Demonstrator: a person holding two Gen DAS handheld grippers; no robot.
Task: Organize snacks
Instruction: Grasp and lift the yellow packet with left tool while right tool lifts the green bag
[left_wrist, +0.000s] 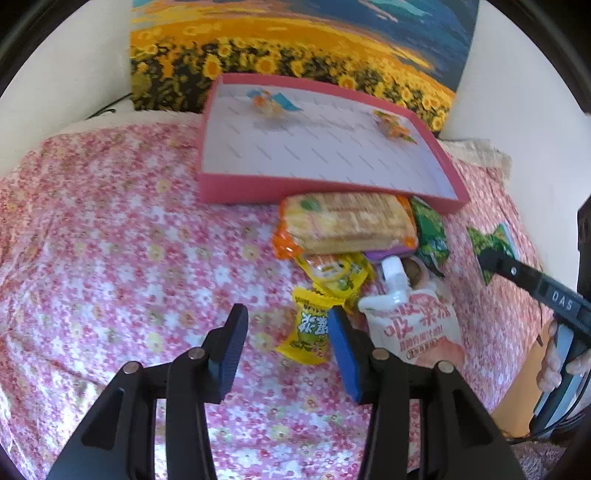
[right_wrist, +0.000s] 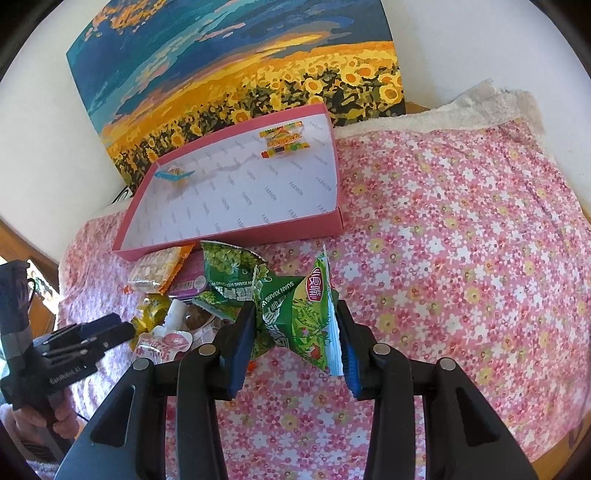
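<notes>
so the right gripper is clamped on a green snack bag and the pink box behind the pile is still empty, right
Not quite. The right gripper does clamp the green snack bag, but the pink box is not empty: the right wrist view shows two small candy packets inside it.

Both views are brightly lit w/ soft daylight; the source itself isn't seen. Strong fisheye bending is seen in each: the pink box (left_wrist: 236, 190) has bowed edges, and dark lens vignette is cut into the corners. The left wrist view is smeared by motion blur, esp. on the cracker pack (left_wrist: 347, 225) and floral cloth (left_wrist: 110, 236). The right wrist view is sharper; print on the green snack bag (right_wrist: 295, 314) can be read. Only faint shadows are cast inside the box. The white wall (right_wrist: 480, 44) is nearly washed out.
</notes>
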